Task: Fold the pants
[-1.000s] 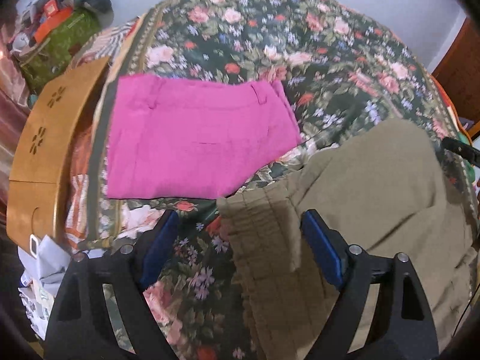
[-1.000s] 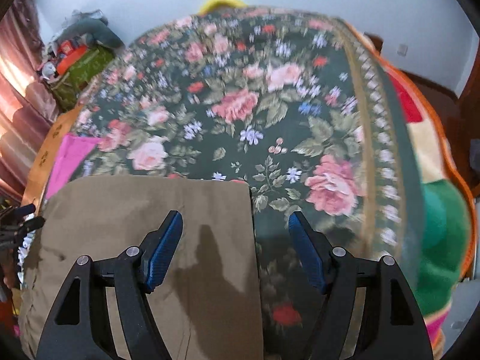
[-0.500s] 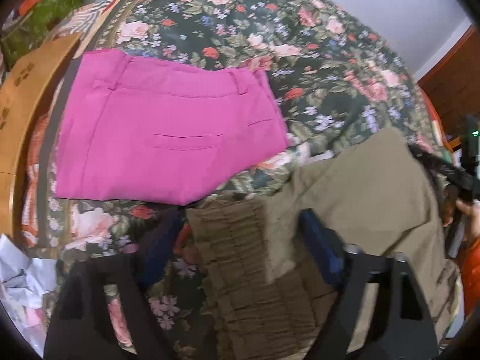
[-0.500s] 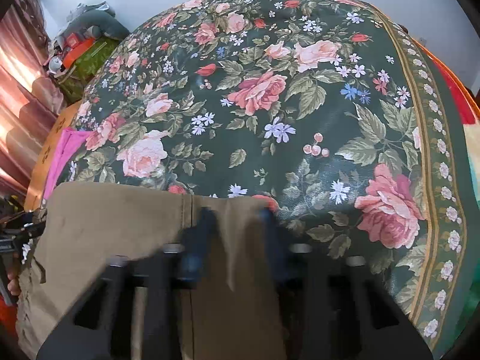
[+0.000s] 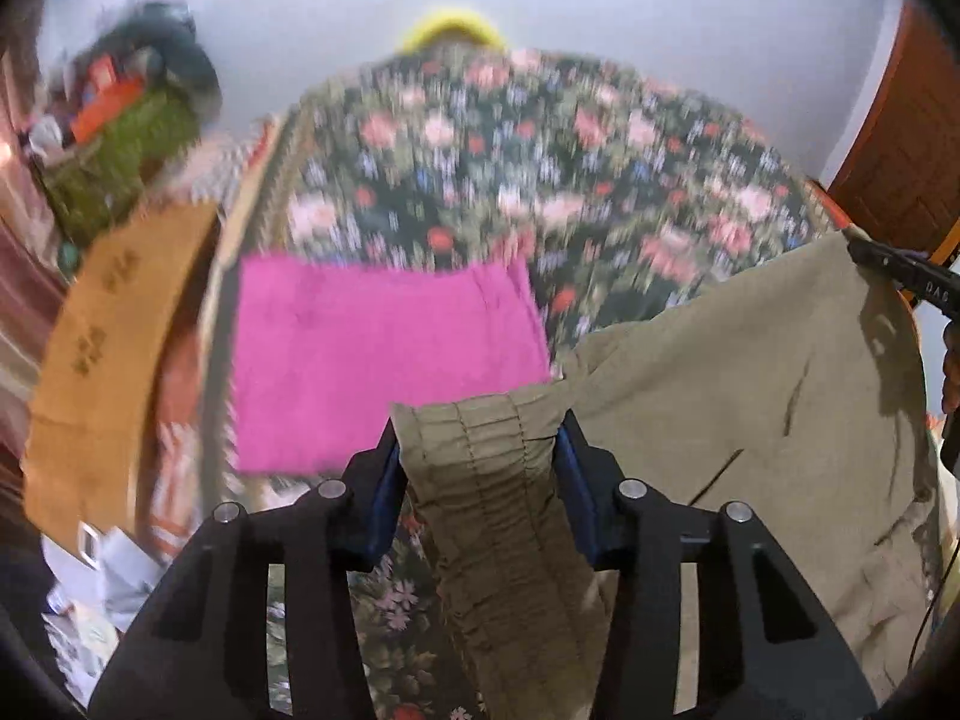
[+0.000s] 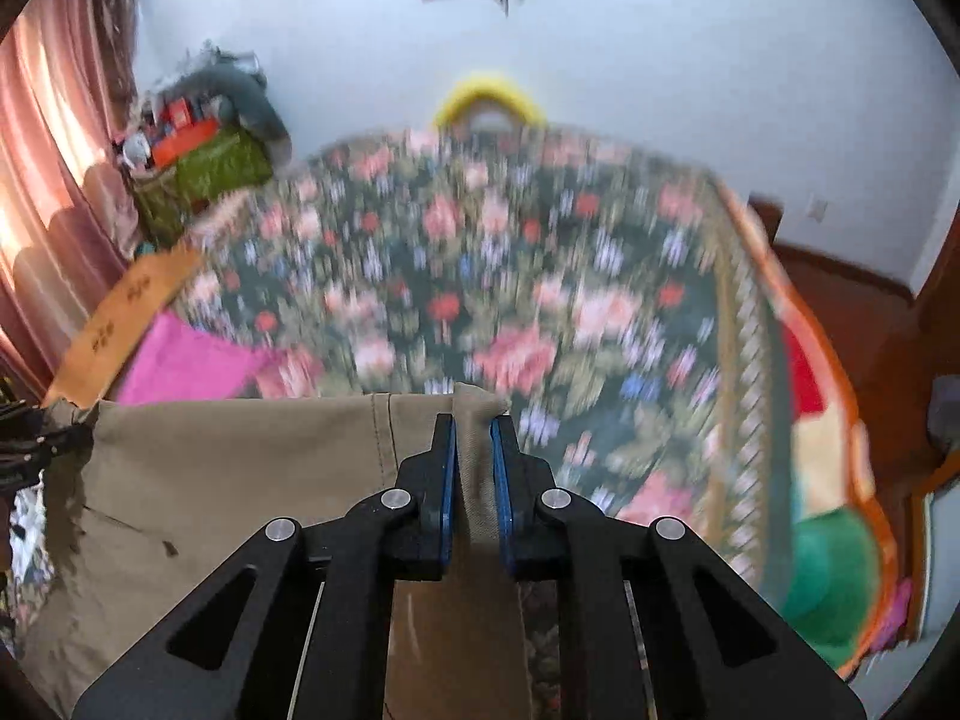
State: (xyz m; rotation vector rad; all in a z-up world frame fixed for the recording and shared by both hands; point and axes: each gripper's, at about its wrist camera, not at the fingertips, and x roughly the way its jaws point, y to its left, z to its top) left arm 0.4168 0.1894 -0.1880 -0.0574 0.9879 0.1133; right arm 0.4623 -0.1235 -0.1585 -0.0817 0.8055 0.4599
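The soft olive-khaki cotton pants lay on the near side of the floral bedspread, the left gripper clenched on their gathered elastic waistband, the right gripper pinching a hem corner. Light and limp, they would likely sag between grips, so corners looked the best holds. No writing was readable.

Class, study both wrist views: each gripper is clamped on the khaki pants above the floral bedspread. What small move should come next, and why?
Probably carry both held ends forward and lay them down. The left gripper pinches the gathered waistband of the khaki pants, and the right gripper pinches an opposite corner, so the cloth hangs between them over the floral bedspread.
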